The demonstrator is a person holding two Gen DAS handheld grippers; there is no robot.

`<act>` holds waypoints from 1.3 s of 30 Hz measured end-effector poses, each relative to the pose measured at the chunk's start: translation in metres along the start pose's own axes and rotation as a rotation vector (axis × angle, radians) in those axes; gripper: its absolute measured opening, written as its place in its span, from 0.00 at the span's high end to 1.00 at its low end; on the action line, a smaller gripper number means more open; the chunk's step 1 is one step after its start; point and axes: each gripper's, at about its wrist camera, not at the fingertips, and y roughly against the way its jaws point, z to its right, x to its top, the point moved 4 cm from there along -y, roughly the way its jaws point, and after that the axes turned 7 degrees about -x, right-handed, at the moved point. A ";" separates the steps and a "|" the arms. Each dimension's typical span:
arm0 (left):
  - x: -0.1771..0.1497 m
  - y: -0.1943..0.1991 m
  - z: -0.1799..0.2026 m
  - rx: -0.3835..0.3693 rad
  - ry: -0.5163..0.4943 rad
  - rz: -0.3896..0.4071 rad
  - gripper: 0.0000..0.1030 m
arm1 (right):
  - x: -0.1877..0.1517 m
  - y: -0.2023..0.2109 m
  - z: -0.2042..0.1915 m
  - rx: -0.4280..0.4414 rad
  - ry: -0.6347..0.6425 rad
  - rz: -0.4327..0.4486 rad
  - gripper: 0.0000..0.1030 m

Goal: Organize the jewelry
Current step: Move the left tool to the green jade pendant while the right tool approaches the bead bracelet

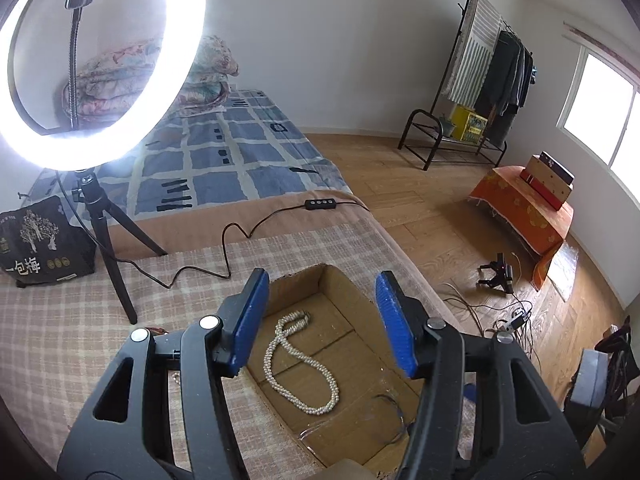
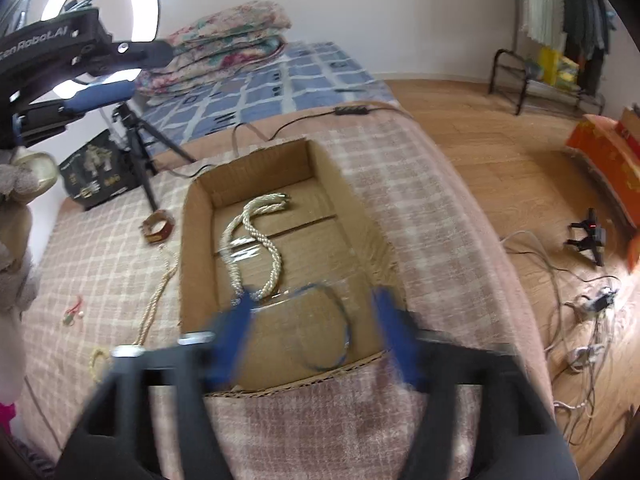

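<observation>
Right now both tongs are open and hold nothing. The pearl necklace (image 1: 298, 364) already lies in the cardboard box (image 2: 196, 216) on the bed. More jewelry lies outside the box, on its left: a brown bracelet (image 2: 159, 226) and a long cream chain (image 2: 158, 300) that runs alongside the box wall. The left tongs (image 1: 322, 320) look nearer to them than the right tongs (image 2: 316, 336).

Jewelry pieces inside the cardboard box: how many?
2. The pearl necklace lies looped toward the far left of the cardboard box; a thin dark cord necklace lies near the front right. Smaller items may be hidden behind the gripper fingers.
</observation>
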 end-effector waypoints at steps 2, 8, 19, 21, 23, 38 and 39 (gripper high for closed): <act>-0.001 0.003 -0.001 0.002 0.000 -0.001 0.45 | 0.001 0.003 -0.003 -0.002 0.016 0.003 0.27; -0.003 0.015 -0.004 0.011 0.003 0.006 0.45 | 0.001 0.008 -0.006 -0.012 0.018 0.011 0.27; -0.004 0.058 -0.011 0.038 0.008 0.046 0.45 | 0.001 0.026 -0.009 -0.044 0.009 0.046 0.27; -0.004 0.072 -0.015 0.044 0.011 0.059 0.45 | 0.001 0.033 -0.011 -0.043 0.009 0.066 0.27; -0.003 0.088 -0.020 0.058 0.006 0.075 0.45 | 0.001 0.040 -0.014 -0.050 0.013 0.087 0.26; -0.029 0.228 -0.079 0.164 0.035 0.204 0.35 | -0.008 0.085 -0.056 -0.031 0.099 0.223 0.21; -0.034 0.235 -0.084 0.174 0.034 0.210 0.35 | -0.010 0.087 -0.059 -0.026 0.106 0.230 0.21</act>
